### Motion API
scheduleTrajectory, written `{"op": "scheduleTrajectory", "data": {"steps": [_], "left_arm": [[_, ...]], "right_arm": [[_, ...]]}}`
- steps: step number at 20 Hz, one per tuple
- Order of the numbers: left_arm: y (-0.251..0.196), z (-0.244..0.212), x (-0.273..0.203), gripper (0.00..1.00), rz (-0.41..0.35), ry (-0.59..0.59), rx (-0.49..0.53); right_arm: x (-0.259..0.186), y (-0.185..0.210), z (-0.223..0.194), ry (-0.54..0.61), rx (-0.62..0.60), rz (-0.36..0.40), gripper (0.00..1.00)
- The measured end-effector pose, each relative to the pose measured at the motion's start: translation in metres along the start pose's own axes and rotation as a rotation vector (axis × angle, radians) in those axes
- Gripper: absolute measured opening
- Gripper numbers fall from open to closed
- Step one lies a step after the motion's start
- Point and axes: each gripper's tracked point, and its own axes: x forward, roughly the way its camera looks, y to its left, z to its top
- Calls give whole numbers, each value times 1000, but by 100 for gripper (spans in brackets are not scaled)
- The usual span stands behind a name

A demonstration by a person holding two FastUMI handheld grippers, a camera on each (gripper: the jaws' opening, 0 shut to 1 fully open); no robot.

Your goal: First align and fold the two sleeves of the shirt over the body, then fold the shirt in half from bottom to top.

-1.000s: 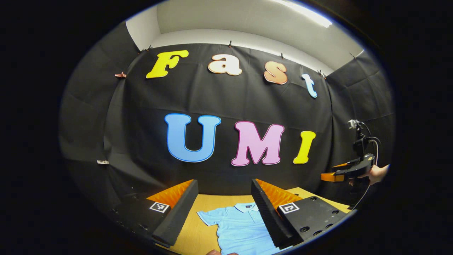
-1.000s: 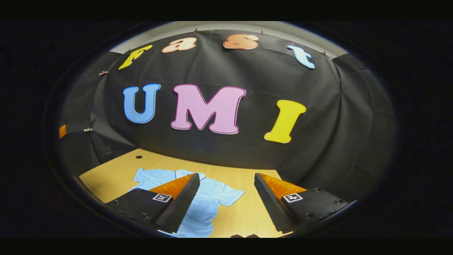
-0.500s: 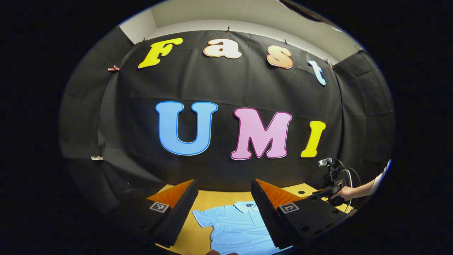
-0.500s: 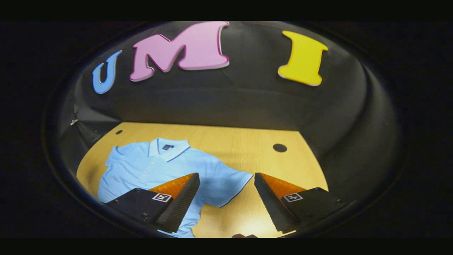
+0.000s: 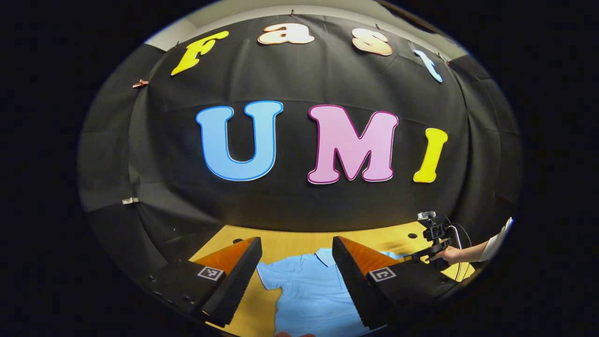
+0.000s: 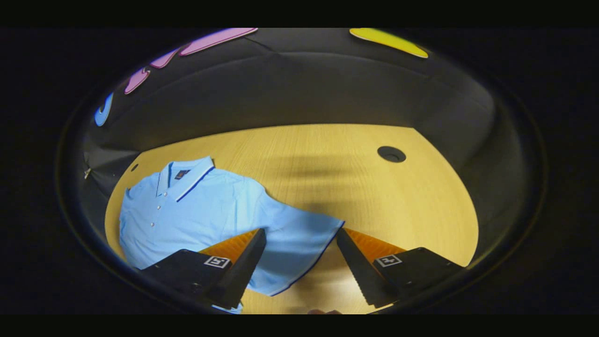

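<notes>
Dropping since a moment ago, the open right tongs are nearing the sleeve of the light-blue polo shirt lying flat toward the wooden bench's left edge; pinching the hem squarely seems best. Left tongs are hovering open.

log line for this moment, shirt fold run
stage: approach, no fold yet | shirt: flat on table, sleeves out | right gripper: jaws open over sleeve | left gripper: jaws open above shirt
</notes>
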Motion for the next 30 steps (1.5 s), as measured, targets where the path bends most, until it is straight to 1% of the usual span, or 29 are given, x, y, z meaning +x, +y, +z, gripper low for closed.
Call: {"op": "scheduleTrajectory", "data": {"steps": [1, 2, 3, 4, 6, 7, 8, 9, 11, 12, 13, 14, 15, 16, 17, 18, 19, 20, 21, 22, 23, 24, 25, 26, 27, 28, 29, 30], "left_arm": [[0, 4, 1, 97, -3, -13, -2], [-1, 4, 2, 96, -7, -18, -6], [-1, 3, 3, 96, -11, -12, -8], [-2, 0, 4, 96, -18, -3, -6], [1, -1, 5, 96, -27, 0, 5], [4, 1, 5, 96, -30, -6, 5], [8, 4, 5, 96, -26, -12, 3], [14, 6, 4, 96, -24, -18, 0], [25, 9, 0, 96, -8, -29, 3], [31, 8, -2, 96, -1, -34, 7], [35, 8, -3, 96, 0, -38, 4], [37, 6, -4, 96, 2, -38, -4], [40, 4, -3, 96, 2, -30, -18], [42, 0, -3, 97, 1, -20, -30], [44, -2, -2, 96, -3, -13, -38], [46, -3, -1, 96, -8, -11, -40], [48, -4, 2, 96, -18, -7, -39], [51, -7, 7, 96, -26, 0, -40], [54, -11, 13, 96, -32, 12, -47], [56, -19, 22, 96, -43, 31, -62], [58, -30, 30, 96, -48, 62, -81], [62, -44, 40, 96, -36, 107, -94], [65, -56, 51, 97, -27, 141, -93], [69, -66, 63, 97, -22, 159, -89], [72, -76, 77, 97, -11, 174, -89], [74, -89, 94, 97, -10, 201, -94], [77, -103, 113, 97, -3, 230, -103], [82, -123, 133, 97, 13, 271, -110]], "right_arm": [[10, -3, -5, 25, -42, -15, 95], [5, 1, -1, 6, -48, 1, 70], [3, 8, -3, 14, -42, 13, 69], [3, 13, -2, 13, -29, 27, 41], [6, 14, -2, 8, 0, 6, 7], [6, 13, 0, -3, 17, -1, 12], [5, 18, -1, 11, 49, 20, 6], [1, 27, 3, 5, 86, 50, 6], [-11, 42, 27, -61, 121, 93, 6], [-20, 54, 41, -102, 125, 121, 6], [-29, 69, 53, -130, 120, 157, 1], [-38, 83, 59, -146, 109, 192, 11], [-43, 97, 62, -145, 90, 218, 6], [-43, 106, 59, -134, 65, 222, 1], [-39, 113, 52, -116, 27, 215, 12], [-34, 123, 39, -86, -15, 218, 12], [-27, 130, 26, -52, -49, 219, 0], [-22, 139, 17, -30, -70, 223, 12], [-17, 143, 12, -19, -81, 220, 0], [-13, 146, 8, -3, -76, 222, 12], [-13, 152, -1, 34, -51, 250, 30], [-16, 154, -4, 55, -31, 268, 34], [-19, 151, 0, 47, -32, 264, 52], [-28, 148, 3, 28, -38, 267, 55], [-42, 142, 9, 5, -35, 248, 71], [-59, 141, 16, -30, -11, 251, 83], [-79, 143, 24, -65, 19, 268, 100], [-98, 141, 26, -97, 40, 279, 97]]}}
